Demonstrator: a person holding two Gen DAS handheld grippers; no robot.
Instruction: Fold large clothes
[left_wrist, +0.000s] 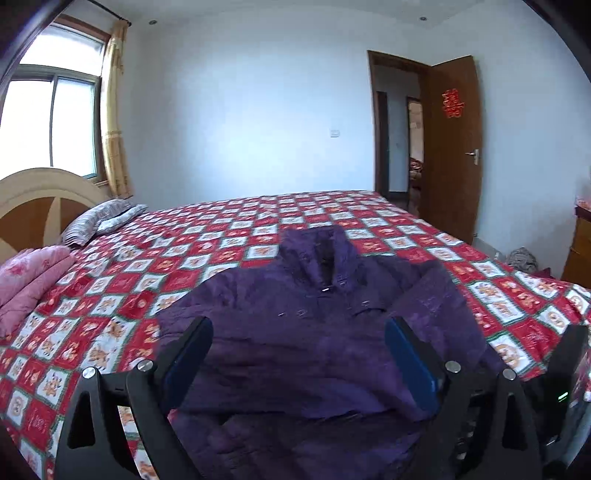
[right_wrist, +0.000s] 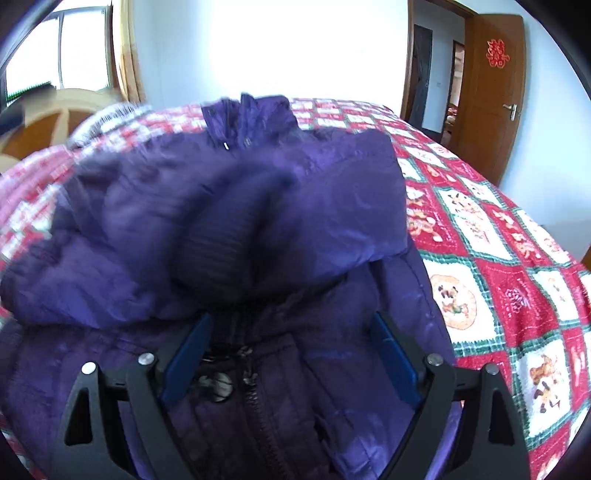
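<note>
A large purple padded jacket (left_wrist: 295, 332) lies on the bed, collar (left_wrist: 321, 254) pointing away. My left gripper (left_wrist: 299, 332) is open and hovers over the jacket's middle, holding nothing. In the right wrist view the jacket (right_wrist: 332, 206) fills the frame; a sleeve with a ribbed cuff (right_wrist: 221, 251) lies folded across the chest, blurred. My right gripper (right_wrist: 291, 328) is open just above the zipper (right_wrist: 251, 373) and a round button (right_wrist: 219, 386), with nothing between its pads.
The bed has a red, white and green checked quilt (left_wrist: 184, 258). Pink folded bedding (left_wrist: 33, 277) and a striped pillow (left_wrist: 99, 218) lie by the headboard (left_wrist: 37, 199) at left. An open wooden door (left_wrist: 450, 147) stands far right; a cabinet (left_wrist: 580, 251) sits by the right edge.
</note>
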